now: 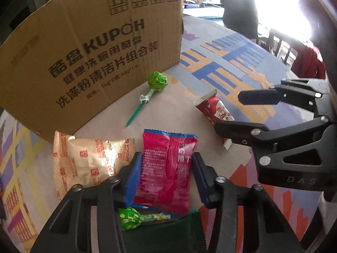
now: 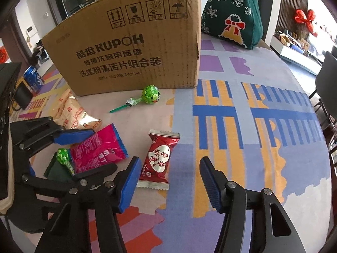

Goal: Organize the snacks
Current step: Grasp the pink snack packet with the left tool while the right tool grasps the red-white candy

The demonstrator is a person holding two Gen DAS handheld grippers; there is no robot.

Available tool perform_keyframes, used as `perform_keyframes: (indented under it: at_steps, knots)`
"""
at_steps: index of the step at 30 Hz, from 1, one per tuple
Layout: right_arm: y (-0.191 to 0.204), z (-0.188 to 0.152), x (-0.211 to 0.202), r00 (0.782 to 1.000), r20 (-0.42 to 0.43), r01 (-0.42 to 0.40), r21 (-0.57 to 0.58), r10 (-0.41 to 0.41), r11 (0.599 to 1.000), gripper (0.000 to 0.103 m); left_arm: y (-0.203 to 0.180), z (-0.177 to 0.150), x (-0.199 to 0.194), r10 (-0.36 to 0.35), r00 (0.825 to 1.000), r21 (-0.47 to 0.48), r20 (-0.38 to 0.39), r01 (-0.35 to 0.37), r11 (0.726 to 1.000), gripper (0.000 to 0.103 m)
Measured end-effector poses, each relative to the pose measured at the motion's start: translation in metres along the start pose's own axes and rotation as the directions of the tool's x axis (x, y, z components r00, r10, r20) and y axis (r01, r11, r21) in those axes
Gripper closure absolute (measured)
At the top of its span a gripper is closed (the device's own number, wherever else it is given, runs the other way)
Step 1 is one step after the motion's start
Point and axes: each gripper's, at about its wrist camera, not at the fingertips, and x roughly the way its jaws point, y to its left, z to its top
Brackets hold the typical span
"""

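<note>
Left tool [image 1: 166, 177] lowered over crinkled magenta foil snack packet [image 1: 166, 168], blue pads flanking its long edges, apparently touching or a hair off; contact not certain from either view, so pinch not confirmed. Packet flat on patterned cloth-covered counter [image 1: 242, 67], lying over dark green serrated pouch [image 2: 56, 169] and green-wrapped lollipop [image 1: 130, 218]. Right tool [image 2: 168, 181] spread, empty, left pad just beside red heart-printed candy wrapper [image 2: 161, 158], right pad well clear of it on bare cloth. Second green lollipop [image 1: 157, 80] and beige printed biscuit sachet [image 1: 88, 160] near large brown cardboard box [image 1: 94, 48], the likely destination. Advice for step in hand: close left pads squarely on packet mid-body, not on sealed end; squeeze gently, air-filled foil likely to slip or pop. Lift straight up to avoid dragging lollipop underneath. For right side: shift sideways to centre wrapper between pads before closing.
</note>
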Motion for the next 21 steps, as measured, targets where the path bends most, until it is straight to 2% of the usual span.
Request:
perform_keyframes:
  at_steps: [7,13,19,21]
  knots:
    - [0.002,0.002,0.004,1.000,0.000,-0.012,-0.002,0.012,1.000,0.049,0.008,-0.006,-0.006,-0.032,0.999,-0.120,0.018,0.034,0.992,0.061]
    - [-0.001,0.008,0.007,1.000,0.001,-0.007,0.011,0.007,1.000,0.050,0.016,-0.009,-0.017,-0.038,0.996,-0.244,0.074,0.055,0.968,0.062]
    - [-0.004,0.012,0.015,1.000,-0.020,-0.019,0.030,0.019,0.999,0.061,0.022,-0.005,-0.029,-0.007,0.993,-0.305,0.120,0.044,0.951,0.062]
    - [-0.003,0.011,0.014,0.999,-0.019,-0.025,0.030,0.026,0.999,0.069,0.022,-0.003,-0.031,-0.002,0.992,-0.313,0.124,0.041,0.949,0.062]
